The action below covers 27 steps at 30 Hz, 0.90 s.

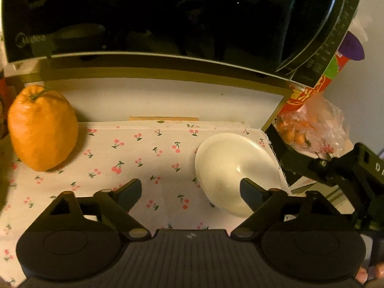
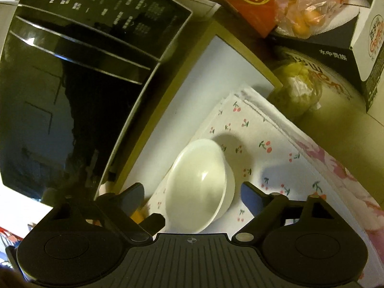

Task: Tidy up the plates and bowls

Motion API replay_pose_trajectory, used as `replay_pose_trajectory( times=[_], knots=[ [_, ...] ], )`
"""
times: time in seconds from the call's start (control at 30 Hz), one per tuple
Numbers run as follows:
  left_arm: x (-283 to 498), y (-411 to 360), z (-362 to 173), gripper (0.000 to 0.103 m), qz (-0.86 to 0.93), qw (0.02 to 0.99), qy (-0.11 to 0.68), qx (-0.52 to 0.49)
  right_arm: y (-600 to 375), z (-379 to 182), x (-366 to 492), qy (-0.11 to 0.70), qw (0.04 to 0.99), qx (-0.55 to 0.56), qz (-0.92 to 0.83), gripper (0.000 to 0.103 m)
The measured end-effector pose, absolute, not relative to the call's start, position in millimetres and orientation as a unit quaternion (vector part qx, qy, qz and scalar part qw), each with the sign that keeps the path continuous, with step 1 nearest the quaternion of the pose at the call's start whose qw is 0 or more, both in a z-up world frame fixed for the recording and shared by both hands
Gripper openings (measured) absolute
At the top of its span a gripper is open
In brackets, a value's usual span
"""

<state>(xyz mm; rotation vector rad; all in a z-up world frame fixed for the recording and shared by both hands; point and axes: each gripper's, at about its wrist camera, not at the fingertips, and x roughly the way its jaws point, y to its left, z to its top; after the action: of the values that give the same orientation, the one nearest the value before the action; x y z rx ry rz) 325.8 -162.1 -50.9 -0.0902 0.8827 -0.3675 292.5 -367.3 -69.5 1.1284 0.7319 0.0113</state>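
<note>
A white bowl (image 1: 230, 168) stands upright on a cherry-print cloth (image 1: 148, 158), near the cloth's right edge. My left gripper (image 1: 192, 192) is open; its right fingertip (image 1: 249, 192) reaches over the bowl's near rim and its left fingertip hovers over bare cloth. In the right wrist view the same bowl (image 2: 196, 182) lies between the wide-open fingers of my right gripper (image 2: 192, 196), with a small gap on each side. The right gripper's dark body (image 1: 340, 170) also shows at the right of the left wrist view, close beside the bowl.
A black microwave (image 1: 144, 16) stands just behind the cloth. A large orange citrus fruit (image 1: 43, 127) sits on the cloth's left. To the bowl's right are a red box (image 1: 304, 93), a plastic bag of small oranges (image 1: 309, 124) and a white carton (image 2: 369, 40).
</note>
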Motion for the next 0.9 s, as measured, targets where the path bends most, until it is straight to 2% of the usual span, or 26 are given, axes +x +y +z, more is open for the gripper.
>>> replay_pose_trajectory(
  times=[0.23,0.37,0.5,0.63,0.73,0.9],
  knots=[
    [333.3,-165.2,-60.3,0.06,-0.182,0.887,0.42,-0.065,-370.8,-83.3,294.9,0.332,0.785,0.523,-0.012,0.06],
    [335.0,-166.7,-62.3,0.046,-0.186,0.889,0.414,-0.069,-369.3,-89.3,295.5,0.332,0.788,0.518,-0.022,0.041],
    [336.7,-169.4,-64.6,0.034,-0.186,0.889,0.413,-0.07,-368.3,-91.7,295.8,0.329,0.788,0.519,-0.026,0.028],
    [337.1,-170.0,-65.7,0.016,-0.184,0.887,0.416,-0.074,-365.4,-91.4,296.2,0.328,0.797,0.506,-0.029,0.014],
    [336.2,-169.9,-64.4,0.01,-0.18,0.889,0.415,-0.068,-364.5,-90.8,295.6,0.331,0.801,0.498,-0.029,0.012],
    [333.0,-169.6,-60.2,0.01,-0.181,0.891,0.411,-0.065,-365.4,-86.7,293.4,0.33,0.802,0.496,-0.028,0.011]
  ],
)
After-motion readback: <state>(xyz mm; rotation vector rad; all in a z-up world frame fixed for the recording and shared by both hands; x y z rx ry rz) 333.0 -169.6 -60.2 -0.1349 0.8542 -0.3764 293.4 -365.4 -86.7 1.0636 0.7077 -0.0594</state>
